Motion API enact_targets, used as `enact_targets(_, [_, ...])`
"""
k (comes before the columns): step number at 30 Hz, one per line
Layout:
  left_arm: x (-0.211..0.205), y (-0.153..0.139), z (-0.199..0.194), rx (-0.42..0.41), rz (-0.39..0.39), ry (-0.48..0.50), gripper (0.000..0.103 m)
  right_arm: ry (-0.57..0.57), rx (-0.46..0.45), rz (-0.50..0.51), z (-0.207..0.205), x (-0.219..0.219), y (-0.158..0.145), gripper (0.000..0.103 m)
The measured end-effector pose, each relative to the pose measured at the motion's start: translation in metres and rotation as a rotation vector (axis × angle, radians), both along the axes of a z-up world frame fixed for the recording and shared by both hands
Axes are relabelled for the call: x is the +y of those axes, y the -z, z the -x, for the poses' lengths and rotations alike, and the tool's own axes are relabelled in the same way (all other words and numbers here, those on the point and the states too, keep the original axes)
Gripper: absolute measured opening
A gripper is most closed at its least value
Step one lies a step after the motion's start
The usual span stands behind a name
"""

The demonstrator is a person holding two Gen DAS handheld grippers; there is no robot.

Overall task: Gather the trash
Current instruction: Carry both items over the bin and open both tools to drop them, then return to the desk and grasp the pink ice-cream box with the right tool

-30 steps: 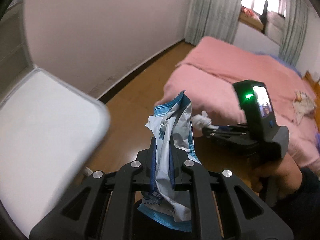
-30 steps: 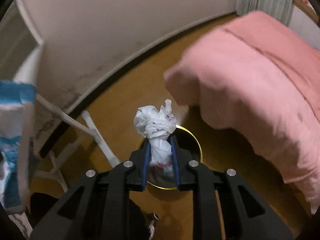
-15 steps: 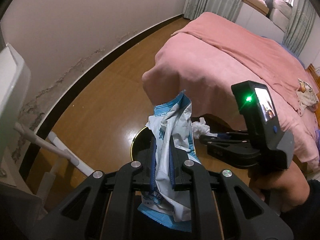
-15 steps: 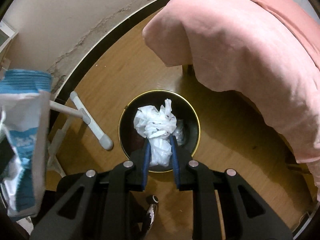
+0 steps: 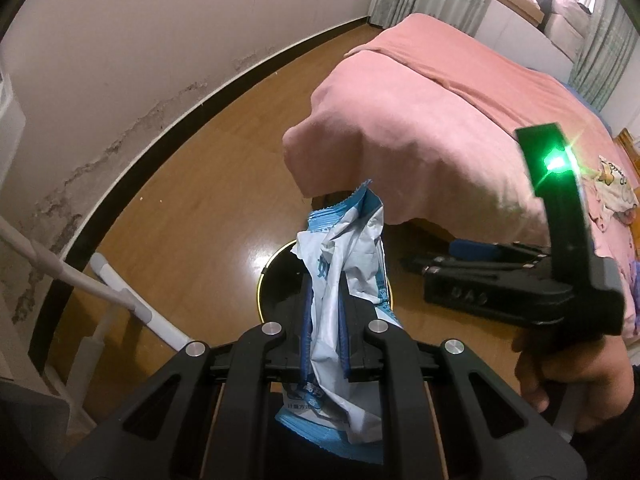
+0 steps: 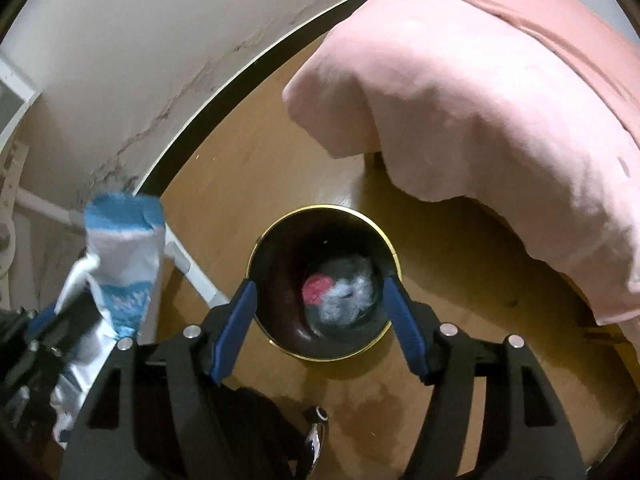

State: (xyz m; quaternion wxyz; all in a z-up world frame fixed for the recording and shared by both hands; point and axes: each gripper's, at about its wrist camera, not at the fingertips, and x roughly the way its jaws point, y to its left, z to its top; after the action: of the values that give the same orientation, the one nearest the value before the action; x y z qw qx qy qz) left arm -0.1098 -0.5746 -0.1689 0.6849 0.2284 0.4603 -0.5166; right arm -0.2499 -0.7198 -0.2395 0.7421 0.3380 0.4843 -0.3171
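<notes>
My left gripper (image 5: 326,300) is shut on a crumpled blue and white wrapper (image 5: 344,264), held up above the floor; the wrapper also shows at the left of the right wrist view (image 6: 120,264). A round black trash bin with a gold rim (image 6: 280,240) stands on the wooden floor, partly hidden behind the wrapper in the left wrist view (image 5: 276,276). My right gripper (image 6: 322,296) is open and empty right above the bin; it also shows in the left wrist view (image 5: 424,264). A white crumpled tissue (image 6: 348,300) lies inside the bin with some red trash (image 6: 318,286).
A bed with a pink cover (image 5: 440,120) overhangs the floor just beyond the bin (image 6: 480,100). White frame legs (image 5: 120,296) stand at the left by the stained wall (image 5: 120,60). A black baseboard (image 5: 180,128) runs along the wall.
My right gripper has opened and the white tissue has dropped into the bin. Both grippers have tilted down and come closer over the bin. The left gripper still holds the wrapper.
</notes>
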Motion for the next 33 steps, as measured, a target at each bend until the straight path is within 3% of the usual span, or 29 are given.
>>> enact_targets(7, [-0.021,0.012,0.008,0.027,-0.008,0.043,0.013,0.137,-0.051,0.024,0.023,-0.017,-0.016,0.065])
enact_targets(10, [-0.033,0.019,0.013,0.045,-0.014,0.066,0.029,0.196,-0.072,0.040,0.033,-0.025,-0.022,0.066])
enact_targets(12, [-0.040,0.022,0.017,0.027,-0.027,0.077,0.047,0.227,-0.087,0.045,0.040,-0.028,-0.026,0.066])
enact_targets(23, [-0.045,0.013,0.022,0.001,-0.014,0.070,0.067,0.222,-0.098,0.039,0.043,-0.033,-0.027,0.067])
enact_targets(27, [-0.027,-0.006,0.021,-0.022,0.011,0.050,0.075,0.195,-0.087,0.054,0.041,-0.024,-0.033,0.070])
enact_targets(33, [0.038,-0.078,0.014,-0.135,0.111,0.003,0.091,0.098,-0.107,0.152,0.025,0.004,-0.074,0.073])
